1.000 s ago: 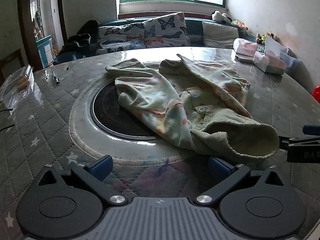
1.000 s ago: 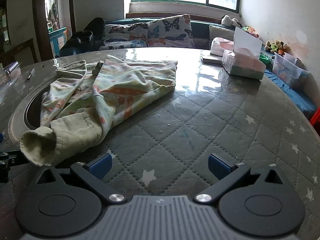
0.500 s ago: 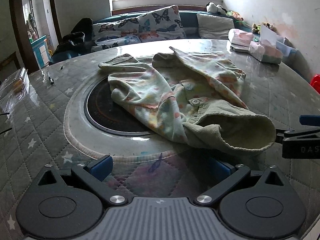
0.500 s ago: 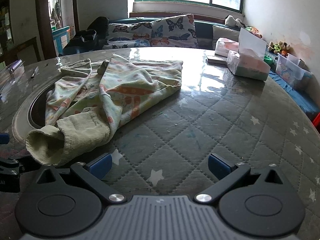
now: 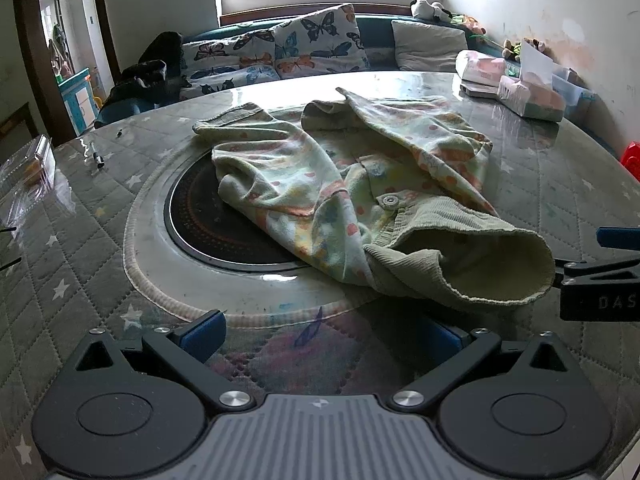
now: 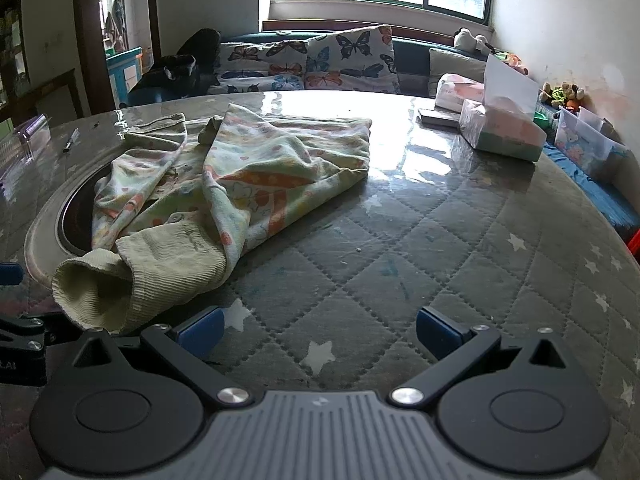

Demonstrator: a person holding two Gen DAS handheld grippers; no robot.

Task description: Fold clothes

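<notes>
A pale green child's garment [image 5: 344, 184] with an orange and blue print lies crumpled on the round table, partly over the dark inset hotplate [image 5: 208, 220]. Its ribbed green cuff [image 5: 472, 268] gapes open toward me. My left gripper [image 5: 320, 332] is open just short of the cloth, its right finger partly hidden under the cuff. In the right wrist view the garment [image 6: 240, 176] lies to the left, the cuff [image 6: 120, 284] just beyond the left finger. My right gripper [image 6: 316, 330] is open over bare quilted cover.
A quilted star-pattern cover under glass tops the table [image 6: 440, 248]. Tissue boxes [image 6: 500, 132] stand at the far right, a pen [image 5: 97, 158] and a clear plastic box [image 5: 28, 168] at the left. A sofa with butterfly cushions [image 5: 312, 48] runs behind.
Both grippers have drawn slightly nearer to the garment and the views have shifted a little; the cuff now looms larger. The garment itself has not moved. Both grippers stay open.
</notes>
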